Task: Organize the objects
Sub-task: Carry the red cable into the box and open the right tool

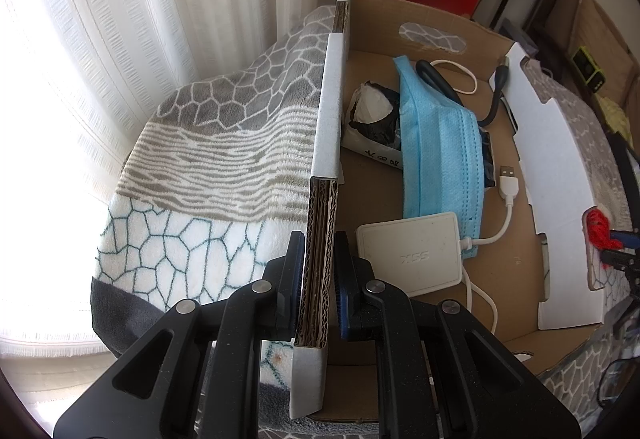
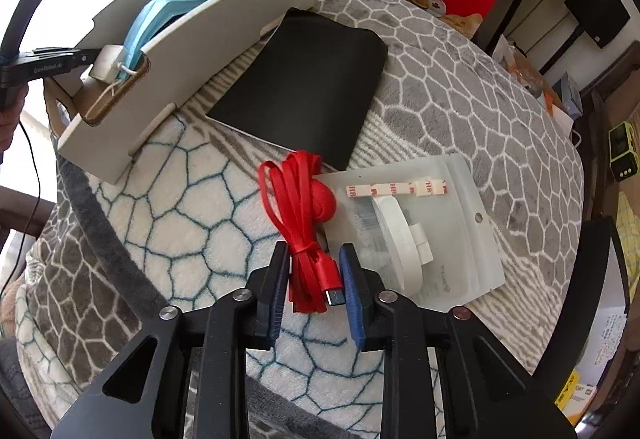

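Red cable (image 2: 306, 223), bundled, lies on the blanket (image 2: 192, 223) between the right gripper's (image 2: 314, 271) jaws, which are nearly closed around its plug end. Just right of them sits a clear pouch (image 2: 436, 239); beyond, a black pad (image 2: 308, 87). Left gripper (image 1: 318, 279) jaws clamp the cardboard box's (image 1: 324, 143) wall; inside lie a white charger (image 1: 412, 255) and blue mask (image 1: 436, 155).
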Demonstrator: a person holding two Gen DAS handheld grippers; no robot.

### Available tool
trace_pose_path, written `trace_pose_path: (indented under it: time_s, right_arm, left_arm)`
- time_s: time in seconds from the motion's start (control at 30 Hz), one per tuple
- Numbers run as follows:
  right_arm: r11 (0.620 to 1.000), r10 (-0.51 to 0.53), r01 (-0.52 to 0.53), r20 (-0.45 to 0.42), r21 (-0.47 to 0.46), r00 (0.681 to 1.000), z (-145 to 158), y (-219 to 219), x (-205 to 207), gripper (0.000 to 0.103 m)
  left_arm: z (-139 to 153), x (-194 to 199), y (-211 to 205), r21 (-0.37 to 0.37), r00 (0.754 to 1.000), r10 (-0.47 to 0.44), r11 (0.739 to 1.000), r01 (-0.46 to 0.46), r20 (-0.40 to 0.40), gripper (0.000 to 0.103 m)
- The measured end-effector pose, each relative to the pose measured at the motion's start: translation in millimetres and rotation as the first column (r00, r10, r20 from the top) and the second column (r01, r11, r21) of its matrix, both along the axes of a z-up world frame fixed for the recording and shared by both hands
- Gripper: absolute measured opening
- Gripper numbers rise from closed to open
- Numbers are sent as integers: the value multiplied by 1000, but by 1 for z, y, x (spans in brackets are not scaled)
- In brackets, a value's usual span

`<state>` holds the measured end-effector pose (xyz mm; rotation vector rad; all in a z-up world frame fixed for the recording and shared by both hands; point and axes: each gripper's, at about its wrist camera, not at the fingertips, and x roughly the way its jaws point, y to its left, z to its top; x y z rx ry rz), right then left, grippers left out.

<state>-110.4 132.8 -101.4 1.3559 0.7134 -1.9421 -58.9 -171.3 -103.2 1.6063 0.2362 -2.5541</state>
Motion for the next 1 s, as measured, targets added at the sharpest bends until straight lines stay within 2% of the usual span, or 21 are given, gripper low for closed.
trace_pose_path:
  time_s: [0.27, 0.4, 0.63, 0.8, 1.0]
  right_arm:
    - [990, -54, 55, 18, -128, 998, 34, -2, -5, 17]
    - [986, -56, 57, 8, -158, 998, 47, -11, -7, 17]
    - [962, -71, 72, 13, -264, 997, 76, -25, -7, 16]
    - [942, -26, 31, 19, -334, 999, 96, -49, 0, 15]
    - [939, 66, -52, 30, -339, 997, 92, -92, 17, 15]
  left_arm:
    - [0, 0, 0, 1, 1000, 1, 1000, -1, 0, 12]
    - [0, 0, 0, 4, 1000, 4, 1000, -4, -1, 12]
    - [1, 0, 1, 4, 1000, 4, 1000, -4, -1, 12]
    - [1, 0, 2, 3, 1000, 4, 1000, -4, -1, 12]
    - [1, 0, 2, 3, 1000, 7, 1000, -7, 0, 12]
